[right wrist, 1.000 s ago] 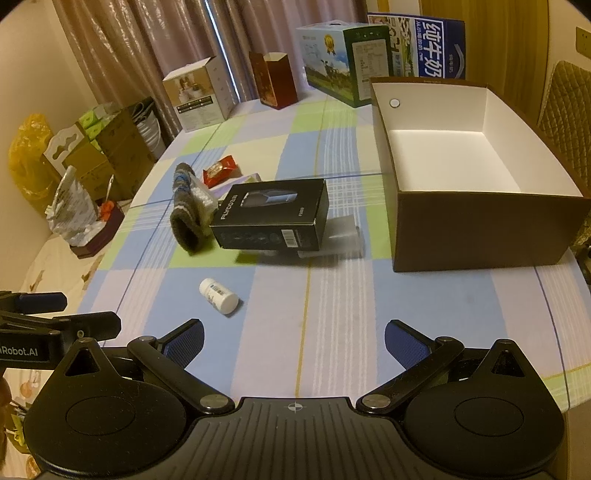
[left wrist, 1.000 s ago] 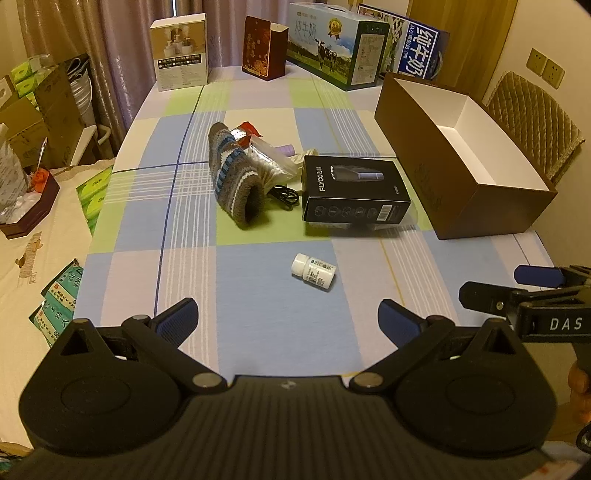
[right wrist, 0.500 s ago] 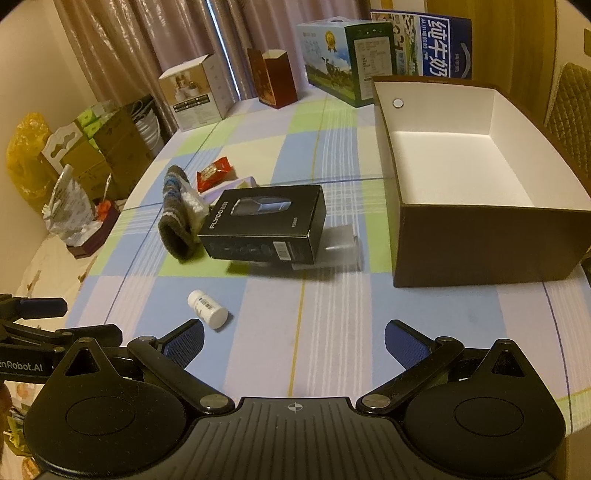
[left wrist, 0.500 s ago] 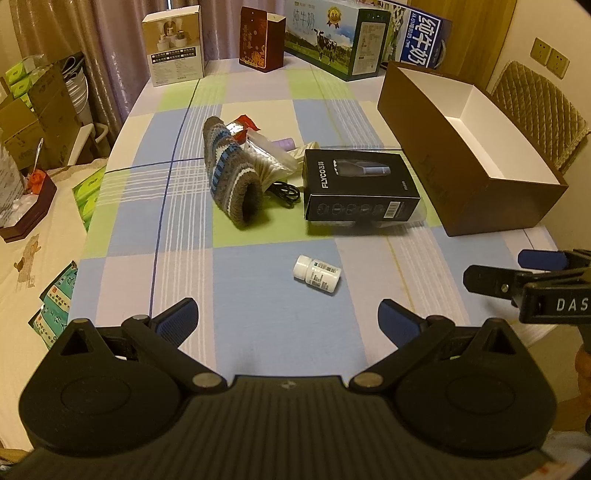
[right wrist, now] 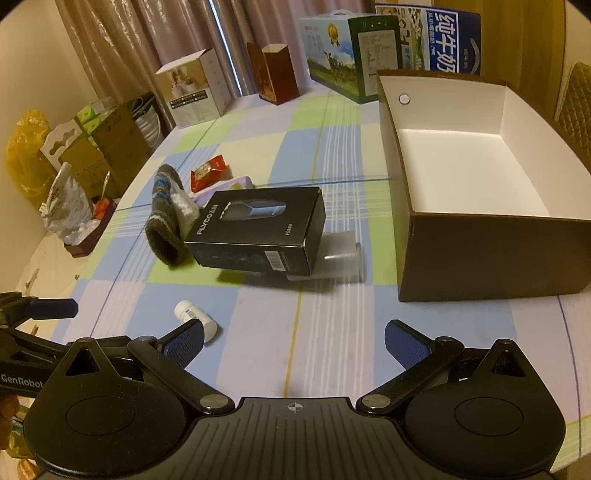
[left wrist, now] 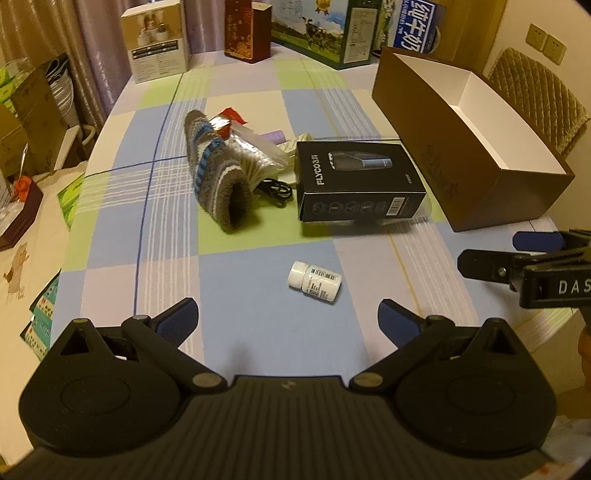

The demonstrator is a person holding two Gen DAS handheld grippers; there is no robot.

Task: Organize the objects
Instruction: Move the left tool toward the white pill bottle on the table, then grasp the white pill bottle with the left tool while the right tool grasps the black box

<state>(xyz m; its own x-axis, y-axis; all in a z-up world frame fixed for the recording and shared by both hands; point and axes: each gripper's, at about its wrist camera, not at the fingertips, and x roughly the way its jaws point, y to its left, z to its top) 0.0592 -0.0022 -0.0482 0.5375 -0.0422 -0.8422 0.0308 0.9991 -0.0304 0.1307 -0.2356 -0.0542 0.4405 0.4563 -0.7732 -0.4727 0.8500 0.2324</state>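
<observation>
White btl (left wrist: 314,281) ahead of (left) hand-held gripper (left wrist: 288,320)

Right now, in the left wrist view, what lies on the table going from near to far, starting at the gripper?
Left gripper → small white pill bottle → black FLYCO carton → dark red upright box.
</observation>
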